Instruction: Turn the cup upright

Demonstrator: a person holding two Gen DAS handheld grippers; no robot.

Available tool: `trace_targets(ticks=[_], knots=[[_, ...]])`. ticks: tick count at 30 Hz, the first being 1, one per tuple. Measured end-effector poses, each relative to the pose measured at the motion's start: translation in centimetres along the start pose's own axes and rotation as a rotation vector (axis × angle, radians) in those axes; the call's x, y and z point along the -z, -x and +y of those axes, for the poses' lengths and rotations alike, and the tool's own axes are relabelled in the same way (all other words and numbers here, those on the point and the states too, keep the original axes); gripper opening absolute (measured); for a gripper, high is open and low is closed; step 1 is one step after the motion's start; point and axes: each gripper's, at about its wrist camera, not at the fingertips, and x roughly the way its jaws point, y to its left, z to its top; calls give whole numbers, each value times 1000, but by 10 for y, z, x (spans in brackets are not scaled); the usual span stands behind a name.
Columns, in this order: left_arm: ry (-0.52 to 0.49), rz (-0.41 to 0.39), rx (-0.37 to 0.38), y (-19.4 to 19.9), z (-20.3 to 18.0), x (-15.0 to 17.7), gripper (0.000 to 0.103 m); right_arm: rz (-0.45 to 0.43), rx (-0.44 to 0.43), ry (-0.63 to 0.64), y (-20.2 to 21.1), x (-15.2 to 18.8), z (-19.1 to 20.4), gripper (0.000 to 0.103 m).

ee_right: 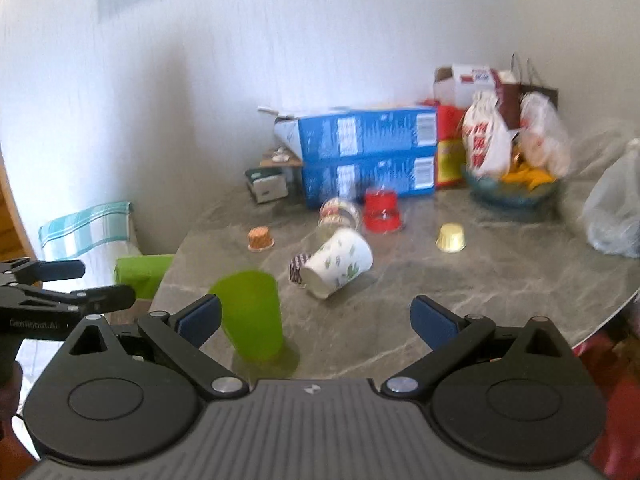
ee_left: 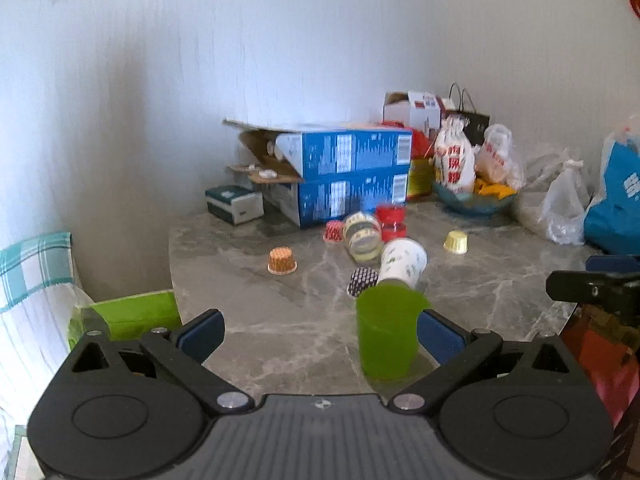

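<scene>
A green plastic cup (ee_left: 387, 330) stands on the grey marble table (ee_left: 280, 308) near its front edge, mouth up; it also shows in the right wrist view (ee_right: 251, 314). A white paper cup with a green print (ee_left: 402, 262) lies on its side behind it, also seen from the right wrist (ee_right: 338, 263). My left gripper (ee_left: 320, 334) is open, the green cup just inside its right finger. My right gripper (ee_right: 316, 320) is open and empty, the green cup beside its left finger. The left gripper shows at the left edge of the right wrist view (ee_right: 60, 284).
Small cupcake liners lie about: orange (ee_left: 282, 261), gold (ee_left: 456, 242), dark dotted (ee_left: 362, 280). Tape rolls (ee_left: 362, 234), a red cup (ee_right: 382, 210), stacked blue boxes (ee_left: 352, 172), a bowl with bags (ee_left: 474, 196) and plastic bags (ee_left: 564, 208) crowd the back. A green stool (ee_left: 132, 314) stands left of the table.
</scene>
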Motion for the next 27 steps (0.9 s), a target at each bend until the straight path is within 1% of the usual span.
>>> trace_targets(ticks=[1, 2, 4, 7, 8, 9, 11, 13, 17, 27], knots=[[2, 4, 5, 2, -1, -1, 103, -12, -8, -6, 5, 0, 2, 102], [1, 5, 12, 3, -3, -1, 103, -2, -18, 8, 7, 0, 4, 102], [5, 8, 17, 1, -8, -1, 103, 48, -24, 46, 2, -1, 8, 102], [-3, 28, 45, -6, -14, 1, 103, 85, -3, 17, -10, 0, 2, 102], [-10, 35, 45, -8, -15, 1, 103, 93, -11, -2, -13, 0, -1, 102], [-16, 40, 38, -11, -17, 2, 103, 98, -16, -13, -13, 0, -3, 102], [-24, 50, 22, -16, -19, 2, 103, 104, 2, -17, -17, 0, -7, 102], [-17, 53, 24, -18, -18, 3, 103, 110, 12, -20, -19, 1, -11, 102], [8, 69, 30, -23, -14, 3, 103, 126, 4, -17, -22, 3, -11, 102], [21, 79, 24, -27, -12, 2, 103, 140, -10, -20, -27, 4, -11, 102]])
